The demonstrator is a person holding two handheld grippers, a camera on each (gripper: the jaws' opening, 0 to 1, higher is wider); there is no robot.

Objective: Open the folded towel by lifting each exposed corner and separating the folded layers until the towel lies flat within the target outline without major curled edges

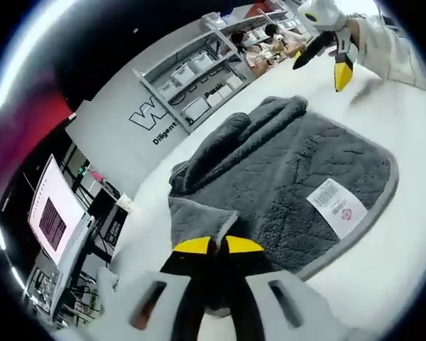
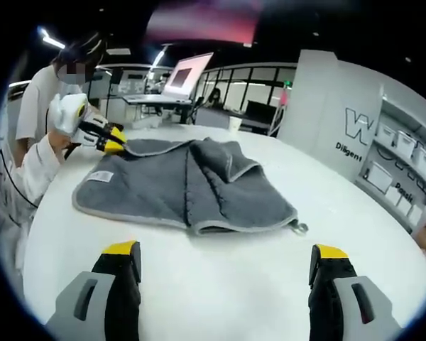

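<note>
A grey towel [image 1: 298,170] with a white label [image 1: 335,206] lies on the white round table [image 1: 383,284], partly folded, with bunched layers at its far side. My left gripper [image 1: 216,246] is shut on a near corner of the towel. In the right gripper view the same towel [image 2: 177,188] is spread out with a flap [image 2: 231,162] folded over its middle, and the left gripper [image 2: 113,145] pinches its far left corner. My right gripper [image 2: 226,253] stands wide open above bare table, short of the towel's near edge. It also hangs open as the right gripper [image 1: 323,62] beyond the towel.
A person in white sleeves and gloves [image 2: 67,114] stands at the table's left edge. Shelves with white bins [image 1: 192,78] line the grey wall. A lit screen [image 2: 188,71] stands on a desk behind. Bare table [image 2: 220,284] stretches in front of the towel.
</note>
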